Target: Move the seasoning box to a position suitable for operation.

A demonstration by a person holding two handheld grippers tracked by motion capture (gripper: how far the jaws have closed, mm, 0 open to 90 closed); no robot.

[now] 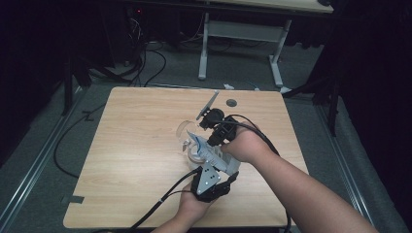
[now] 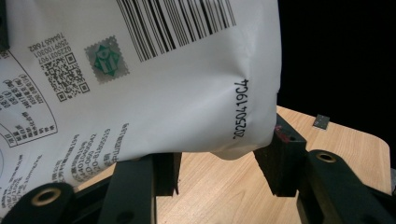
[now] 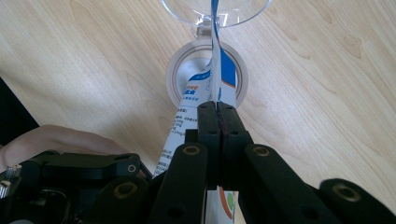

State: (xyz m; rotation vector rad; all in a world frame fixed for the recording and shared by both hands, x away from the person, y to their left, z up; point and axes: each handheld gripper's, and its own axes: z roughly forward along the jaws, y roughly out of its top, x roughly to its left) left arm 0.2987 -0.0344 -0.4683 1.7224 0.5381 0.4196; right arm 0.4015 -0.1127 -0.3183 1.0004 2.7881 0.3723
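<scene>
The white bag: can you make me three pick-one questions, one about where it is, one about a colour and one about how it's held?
1. Where is the white bag?
A. on the floor
B. held up over the clear jar
C. flat on a table corner

2. What colour is the table?
A. light wood
B. red
C. green

3. How are the right tongs?
A. wide open
B. lying on the table
C. shut on the bag's edge

Answers: B, the bag hangs above the jar's round mouth; A, pale wood grain shows; C, the black jaws meet with the bag's thin edge between them.
</scene>
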